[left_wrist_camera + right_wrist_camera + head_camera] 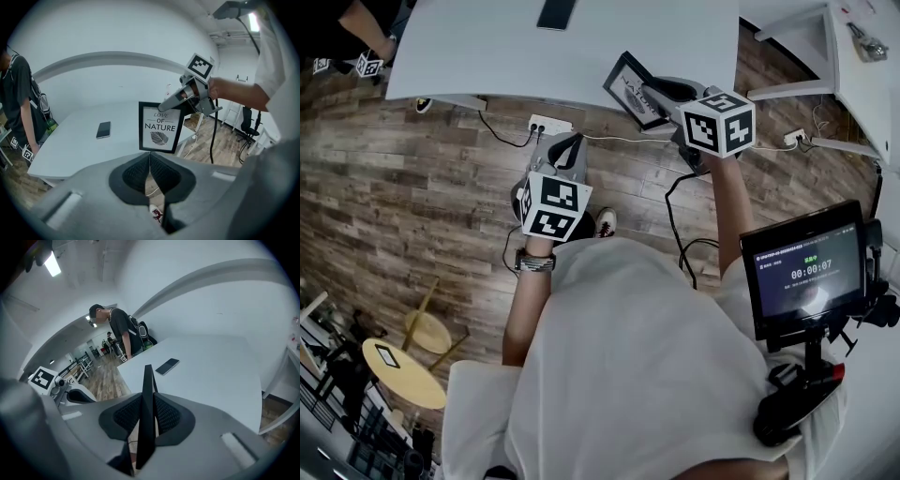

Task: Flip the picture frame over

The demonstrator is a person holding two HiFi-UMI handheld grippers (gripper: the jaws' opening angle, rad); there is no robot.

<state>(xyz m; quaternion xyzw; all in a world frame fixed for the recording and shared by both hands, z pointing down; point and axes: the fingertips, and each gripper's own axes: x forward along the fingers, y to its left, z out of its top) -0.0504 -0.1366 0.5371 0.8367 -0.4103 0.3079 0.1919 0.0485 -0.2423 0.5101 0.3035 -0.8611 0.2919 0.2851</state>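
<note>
R gripper (148, 411) clamped on pic frame (159, 127) edge, frame upright, L gripper (150, 164) closed

Wearer: white short-sleeved T-shirt (619, 375); wristwatch with a metallic band (534, 262) on the left wrist; white sneaker with red markings (606, 222).

Left gripper (570, 141): smooth grey moulded shell. Fingers (136, 176) are lined with black dimpled pads. A white cube with black square markers (553, 204) is mounted on the rear.

Right gripper (651, 94): same grey shell and black-padded fingers (166, 416). It has an identical marker cube (717, 120). A thin black cable (675, 211) runs off its body.
</note>
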